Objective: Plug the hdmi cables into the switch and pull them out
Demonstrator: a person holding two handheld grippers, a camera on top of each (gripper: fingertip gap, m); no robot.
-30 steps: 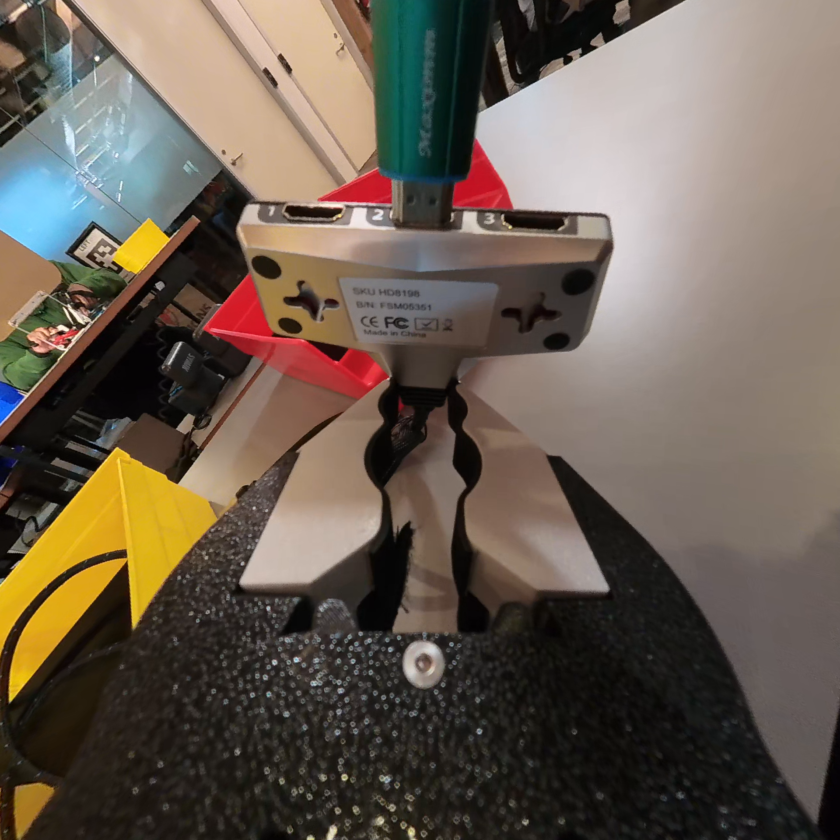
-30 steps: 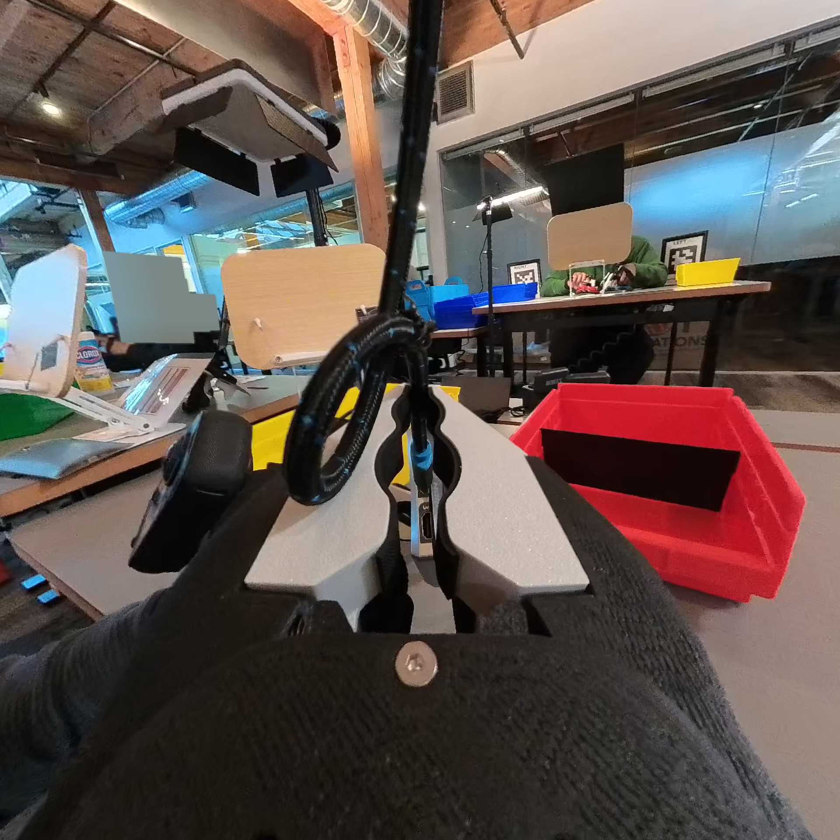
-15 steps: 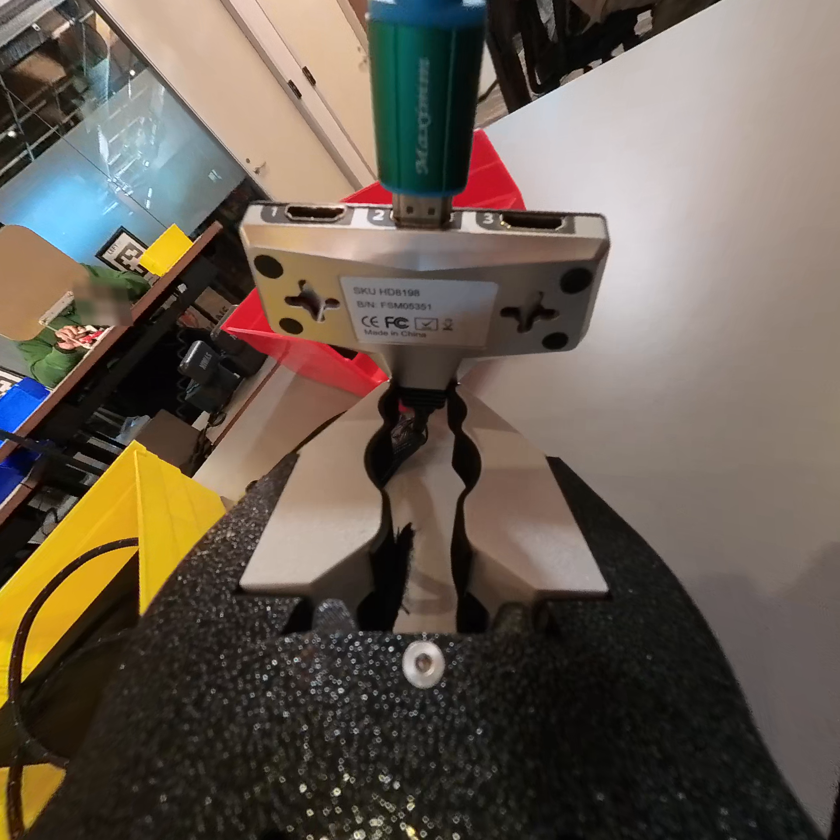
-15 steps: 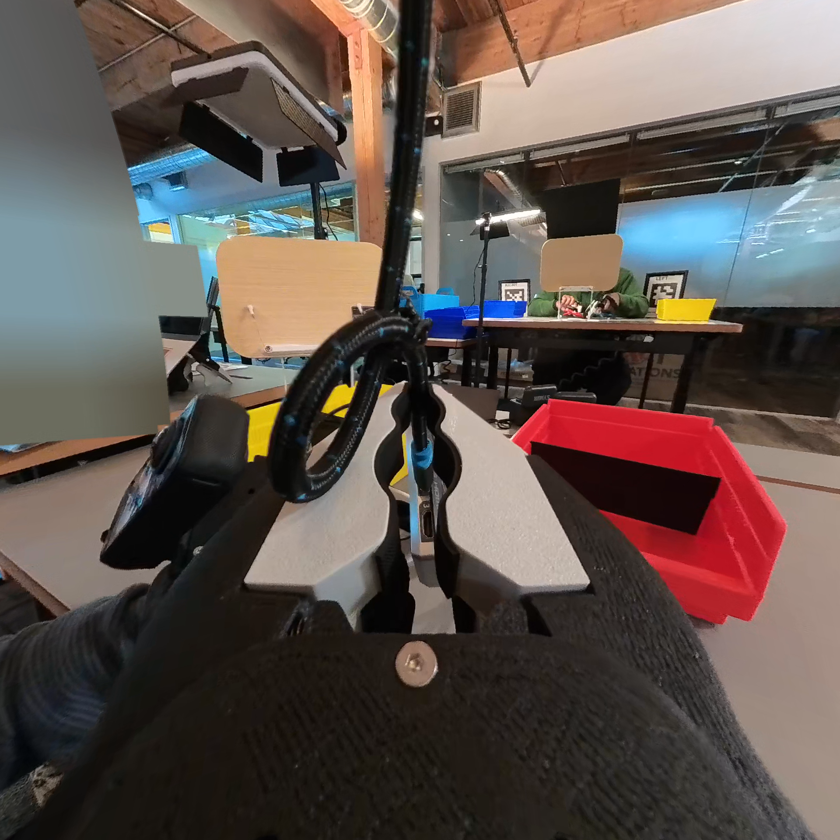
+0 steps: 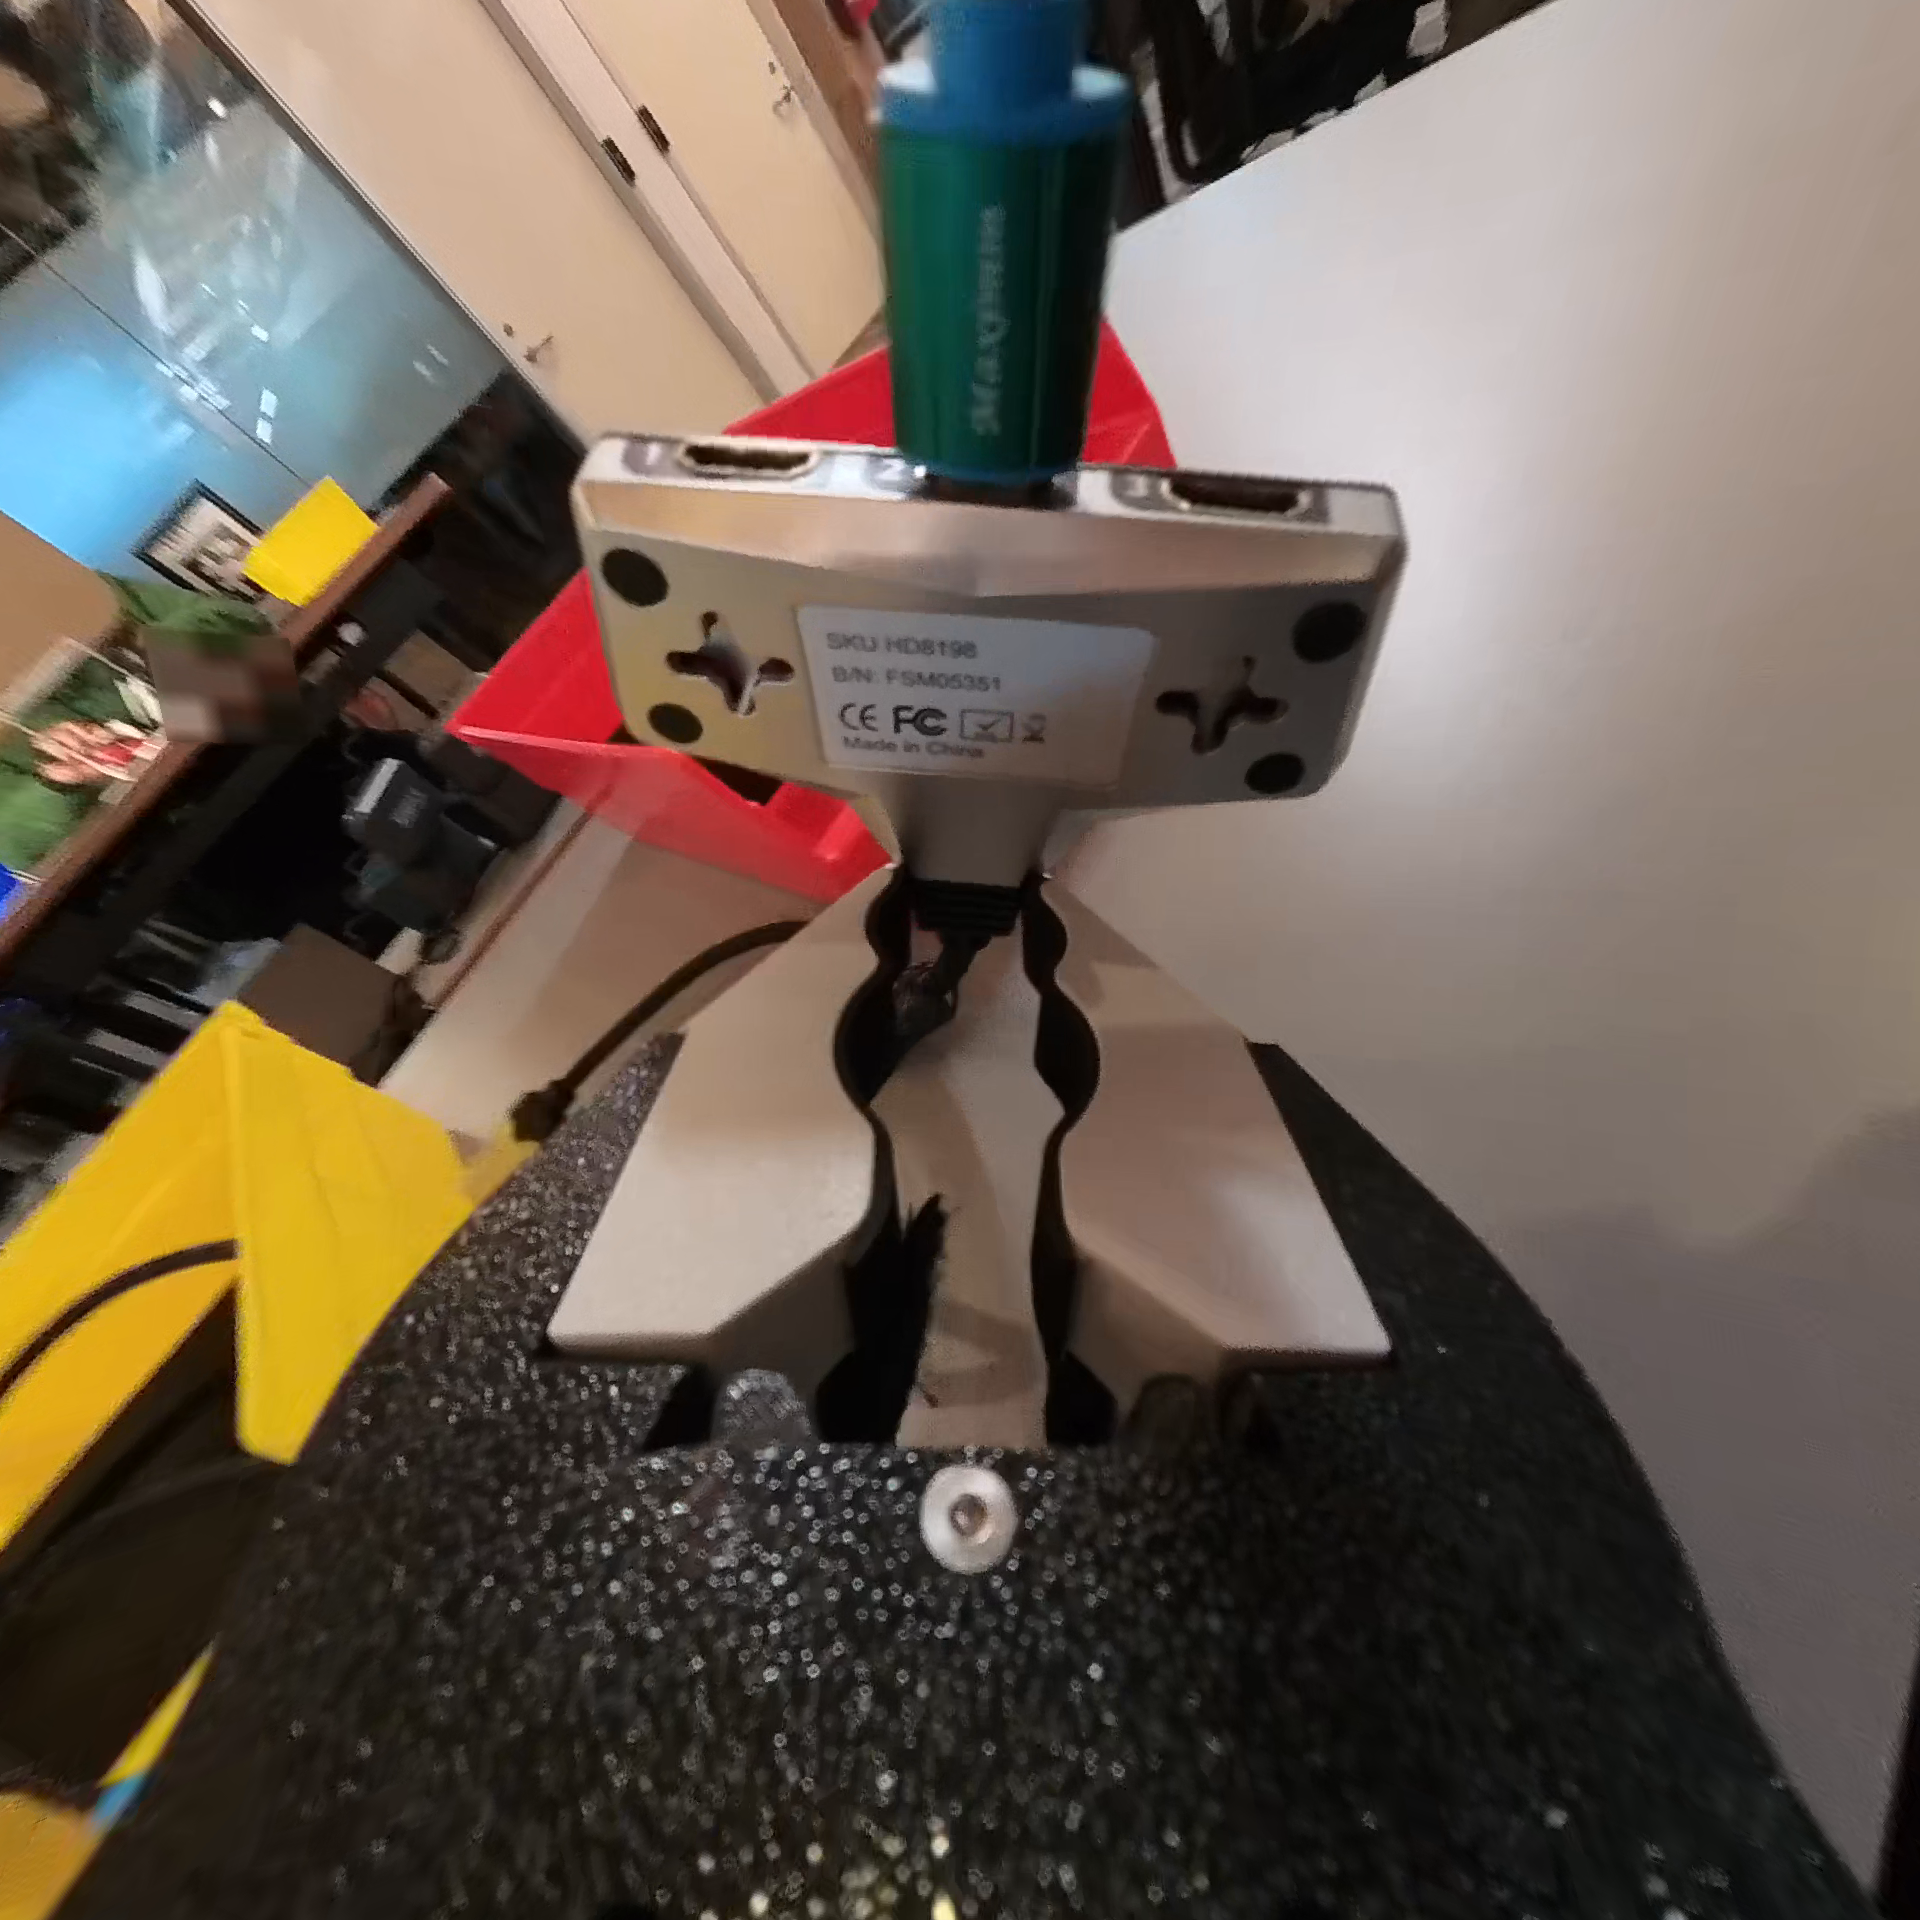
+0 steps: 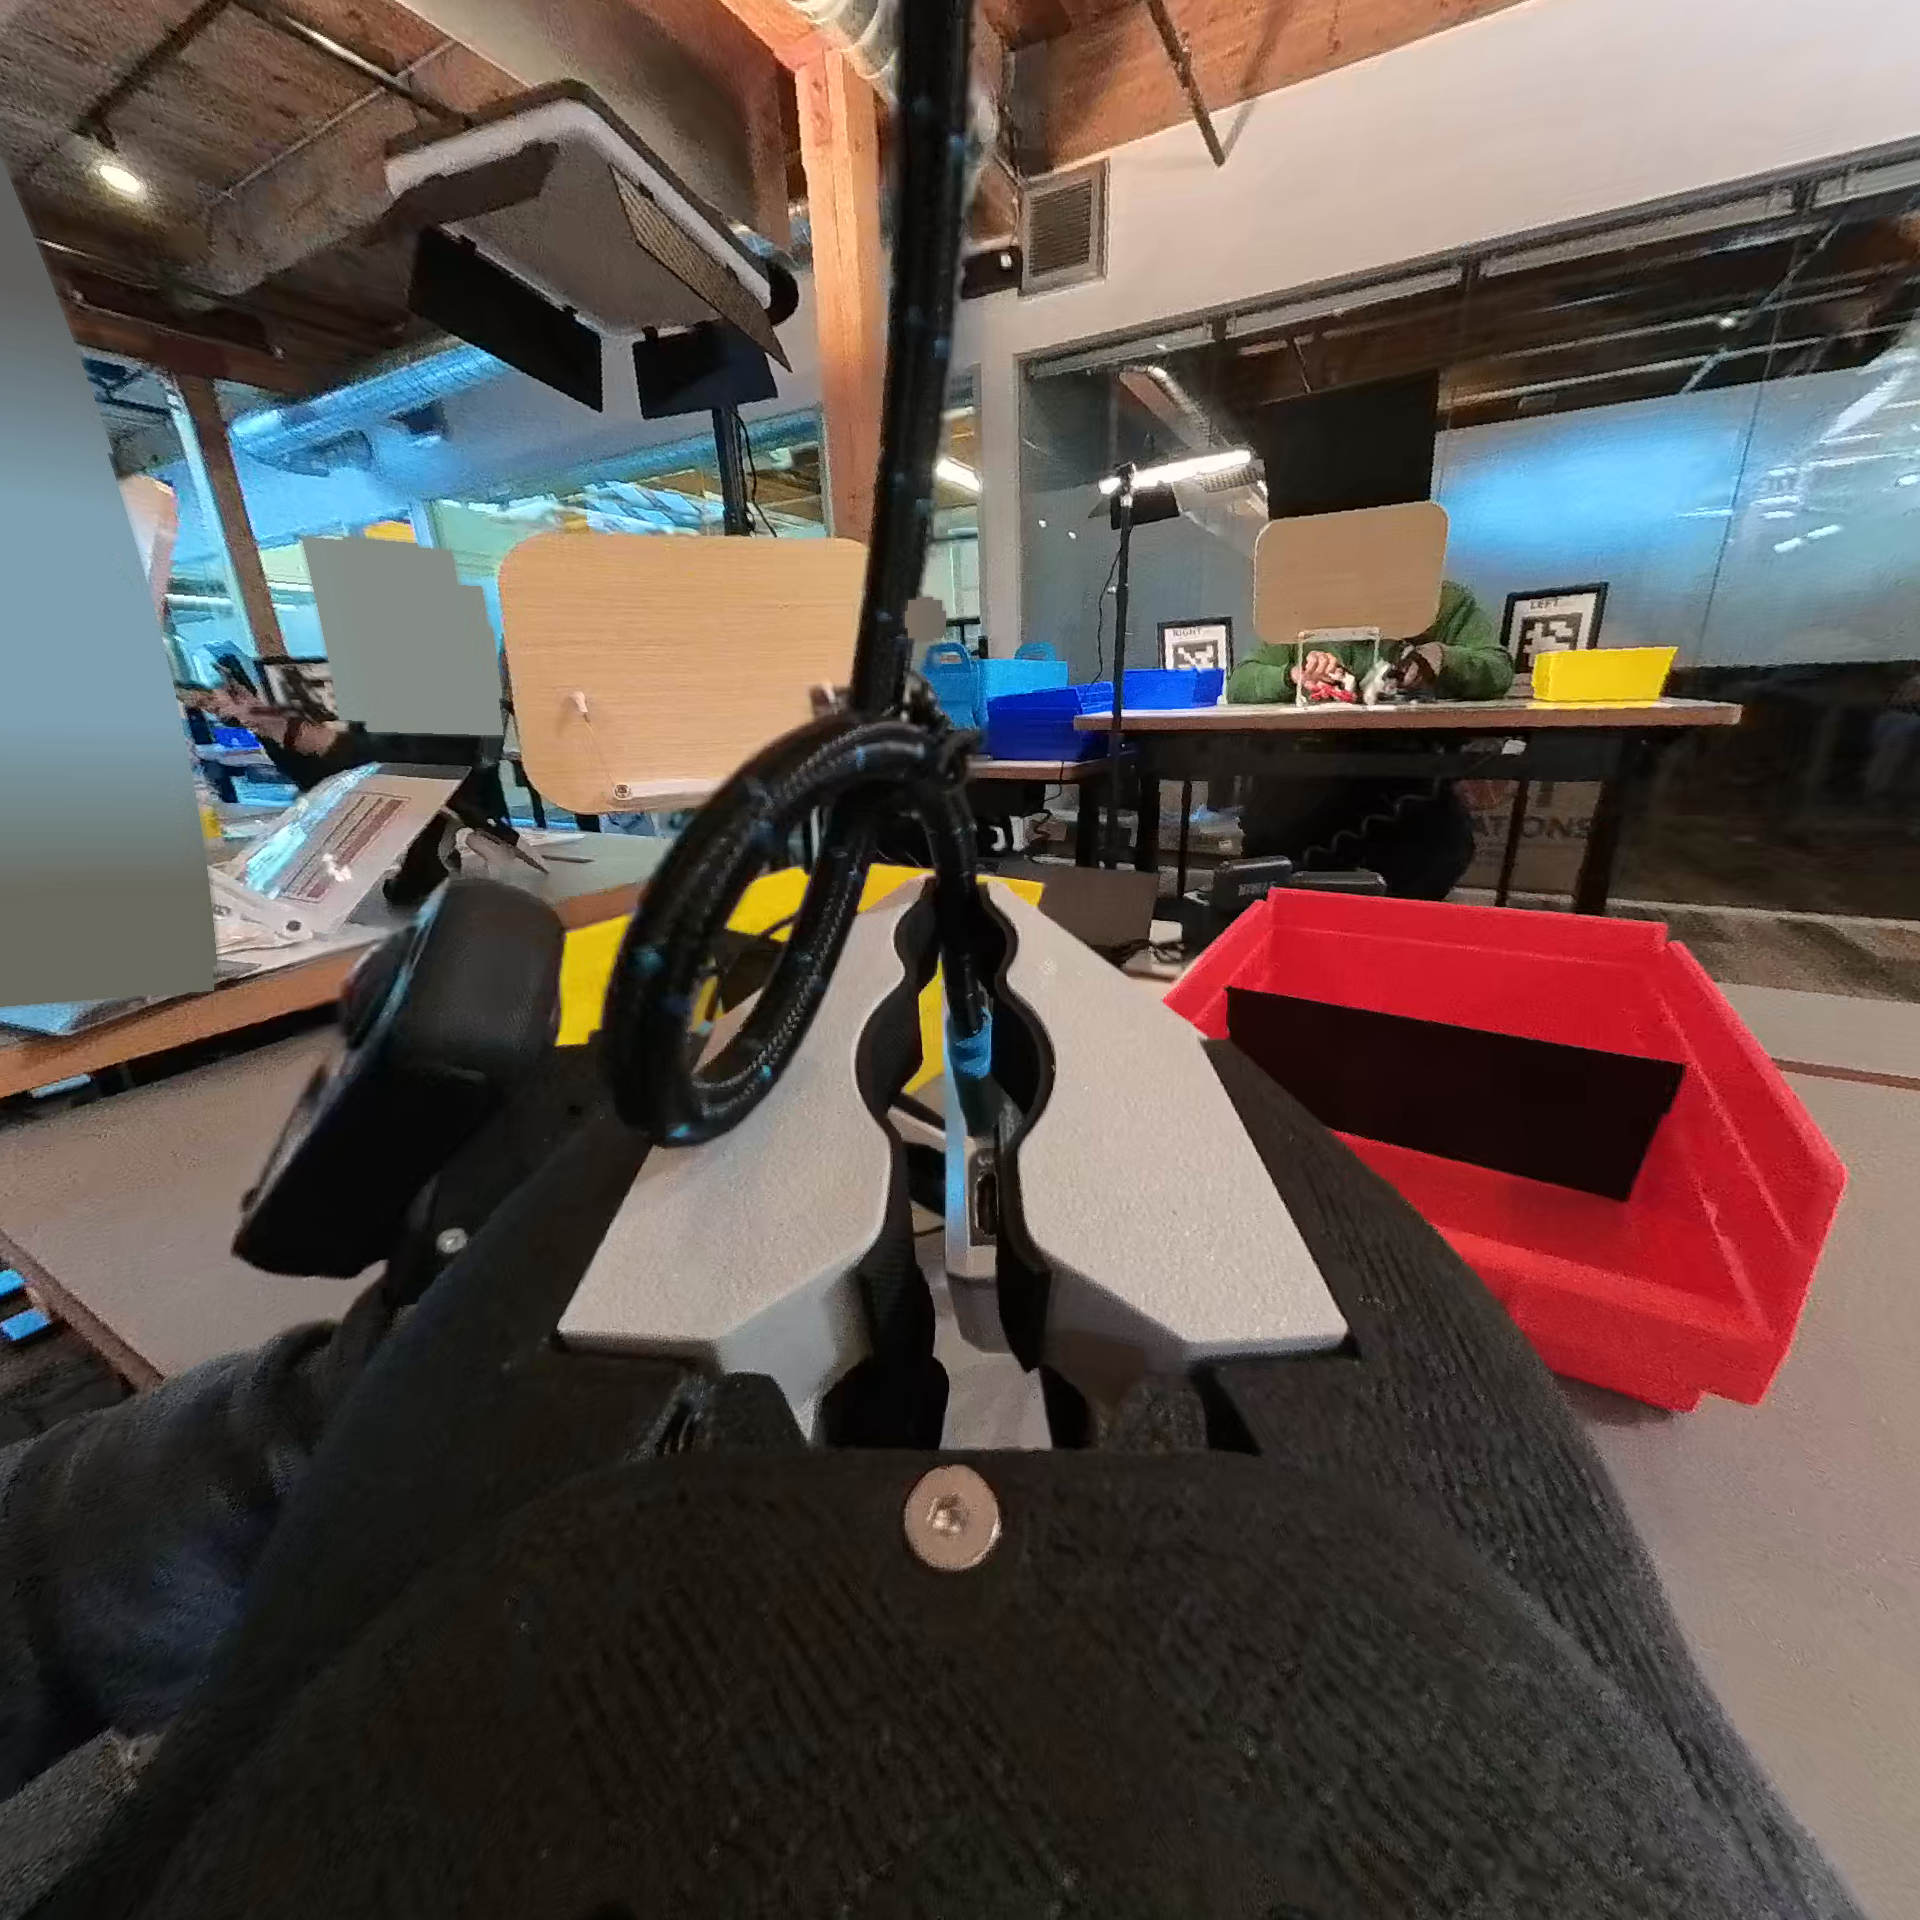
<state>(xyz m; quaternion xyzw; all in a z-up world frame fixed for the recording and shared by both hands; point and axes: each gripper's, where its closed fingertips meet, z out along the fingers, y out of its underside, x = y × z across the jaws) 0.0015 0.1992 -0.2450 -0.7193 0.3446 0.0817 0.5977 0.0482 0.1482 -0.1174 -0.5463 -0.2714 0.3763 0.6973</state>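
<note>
My left gripper is shut on the stem of the silver HDMI switch and holds it up with its labelled underside toward the camera. A teal HDMI plug sits in the middle port, its body against the switch. The ports on either side are empty. My right gripper is shut on the black braided HDMI cable, just above the plug's blue collar. The cable runs up out of view and a loop of it lies on the left finger. The switch's edge shows through the finger gap.
A red bin stands on the grey table, behind the switch in the left wrist view and to the right in the right wrist view. A yellow bin sits at the left. A person in green sits at a far table. My right fingertips sit around 15 cm from my left ones.
The teal plug has gone deeper into the middle port, and its bare metal tip no longer shows. Both grippers have kept their hold and shifted slightly.
</note>
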